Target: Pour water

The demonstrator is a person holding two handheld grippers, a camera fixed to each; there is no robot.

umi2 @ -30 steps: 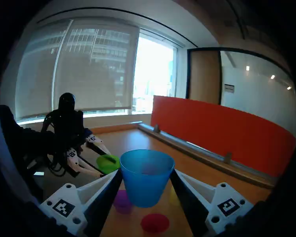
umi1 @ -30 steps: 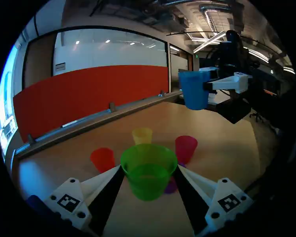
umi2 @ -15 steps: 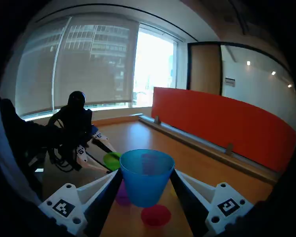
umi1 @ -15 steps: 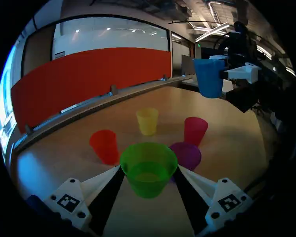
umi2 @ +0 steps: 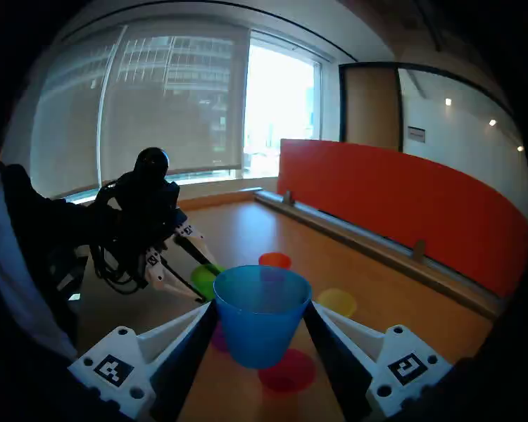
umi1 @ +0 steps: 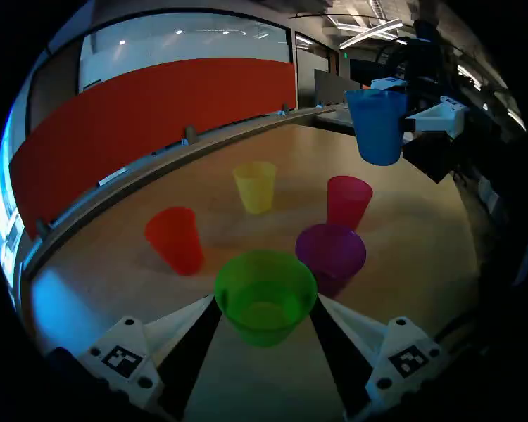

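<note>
- Green cup (umi1: 265, 299) is being clamped by left gripper (umi1: 265, 304) over the table (umi1: 419, 232).
- Blue cup (umi2: 262, 316) is being held aloft by right gripper (umi2: 262, 309).
- Purple cup (umi1: 331, 254) is being seen more fully than before.

In the left gripper view, the purple cup (umi1: 331, 253) stands nearest, at 1 o'clock just past the green cup (umi1: 265, 299) I carry. The pink cup (umi1: 348, 200) is close behind it. The yellow cup (umi1: 255, 186) blocks 12 o'clock farther out, and the red cup (umi1: 174, 239) blocks 11. I see an open lane between red and yellow. Bare table (umi1: 419, 232) lies free at 3 o'clock. The blue cup (umi1: 378, 125) hangs high at 2, and the orange partition (umi1: 158, 105) walls off 10.
</note>
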